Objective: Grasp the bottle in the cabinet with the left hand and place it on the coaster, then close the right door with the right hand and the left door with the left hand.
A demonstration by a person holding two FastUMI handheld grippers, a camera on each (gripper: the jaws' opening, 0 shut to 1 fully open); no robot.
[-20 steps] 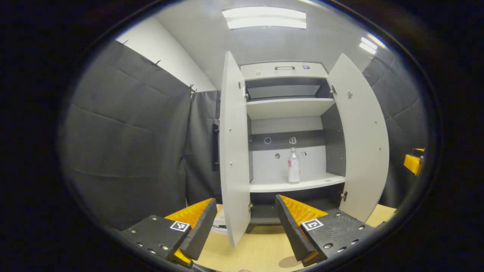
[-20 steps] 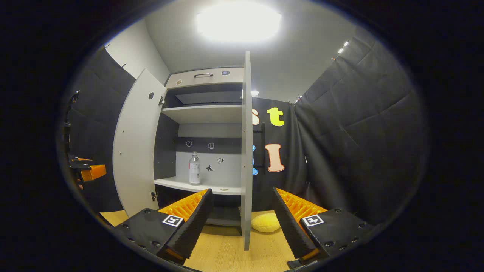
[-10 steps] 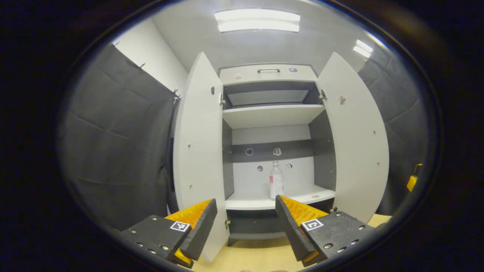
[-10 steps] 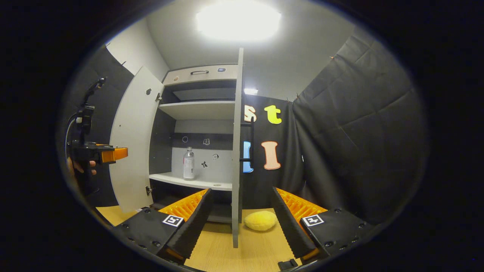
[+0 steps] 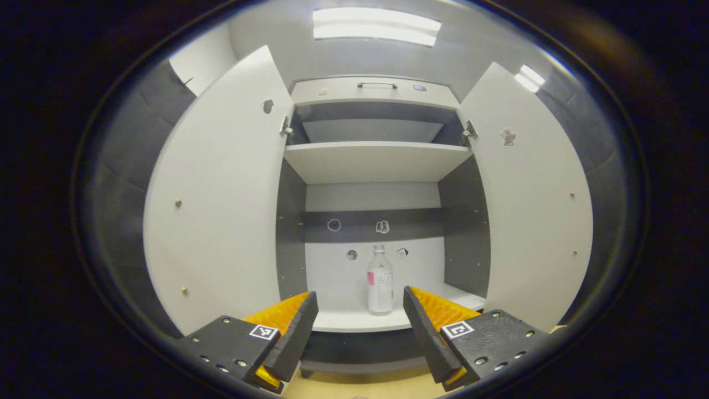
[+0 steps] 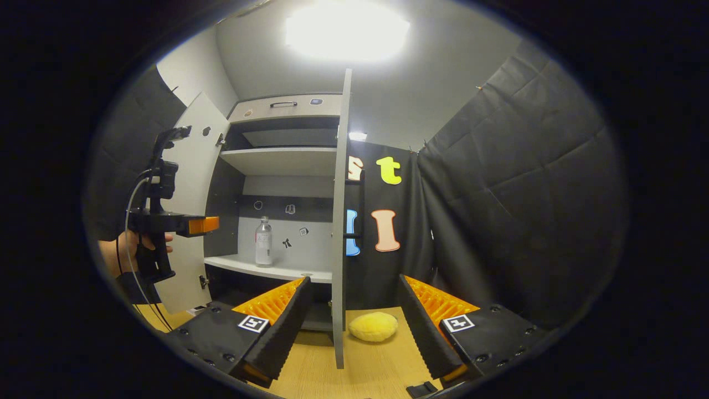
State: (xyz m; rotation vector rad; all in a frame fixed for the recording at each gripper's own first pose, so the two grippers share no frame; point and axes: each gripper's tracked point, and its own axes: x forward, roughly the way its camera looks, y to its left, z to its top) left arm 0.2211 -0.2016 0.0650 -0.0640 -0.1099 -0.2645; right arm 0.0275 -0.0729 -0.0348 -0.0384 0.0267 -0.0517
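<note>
Both grippers point(image 5: 360, 318) point(image 6: 352, 316) are gaping empty; we are centring the left on the bottle point(image 5: 380, 281) at lower middle, keeping it upright.

The bottle point(image 5: 380, 281) carries a label too small to make out, and the small stickers point(image 5: 382, 226) on the cabinet's back wall are too tiny to identify. In the right gripper view, the right door point(image 6: 339, 221) stands edge-on and hides the shelf's right part. The person's hand point(image 6: 123, 250) is cut off at the wrist by the view's edge.
</note>
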